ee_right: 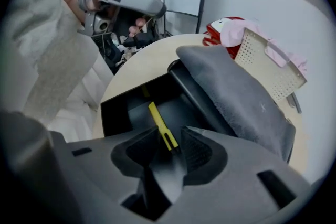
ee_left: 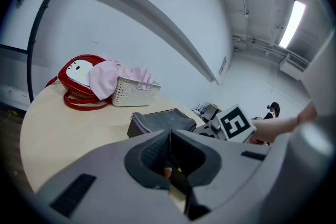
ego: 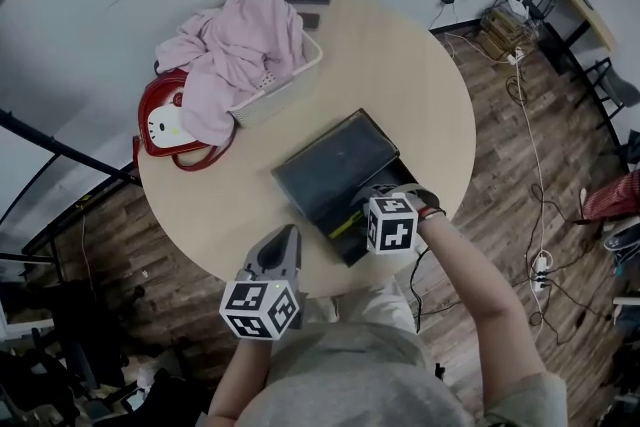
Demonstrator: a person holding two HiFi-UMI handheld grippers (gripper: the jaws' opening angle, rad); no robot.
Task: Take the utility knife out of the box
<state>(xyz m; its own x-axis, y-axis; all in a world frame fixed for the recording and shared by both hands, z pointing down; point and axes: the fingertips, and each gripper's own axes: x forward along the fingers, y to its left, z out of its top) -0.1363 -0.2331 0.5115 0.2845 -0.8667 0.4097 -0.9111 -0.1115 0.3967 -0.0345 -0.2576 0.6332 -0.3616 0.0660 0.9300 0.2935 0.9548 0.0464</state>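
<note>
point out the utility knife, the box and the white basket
utility knife (ee_right: 160, 124): right gripper view, on its yellow body
box (ego: 335, 163): head view, on its open lid
white basket (ee_left: 132, 94): left gripper view, on its perforated side wall

Tabletop (ego: 400, 85): pale, wood-look surface, smooth and matt. Box (ee_right: 126, 107): black and hard-walled, with a dull matt interior. Its raised lid (ee_right: 236, 92) is faced in soft grey napped cloth resembling felt. Utility knife (ee_right: 161, 128): smooth yellow plastic with a slight sheen. Basket (ego: 290, 80): white perforated plastic. Garment (ego: 235, 45) heaped in the basket: pink cloth, soft and crumpled. Bag (ego: 165, 125): red and glossy, with a white face panel. Left tongs (ee_left: 169, 141) and right tongs (ee_right: 170, 147): grey moulded plastic, matt. Their pads (ee_right: 198, 152) are dark and finely ribbed. Floor (ego: 500, 175): brown wood planks with a faint sheen.
</note>
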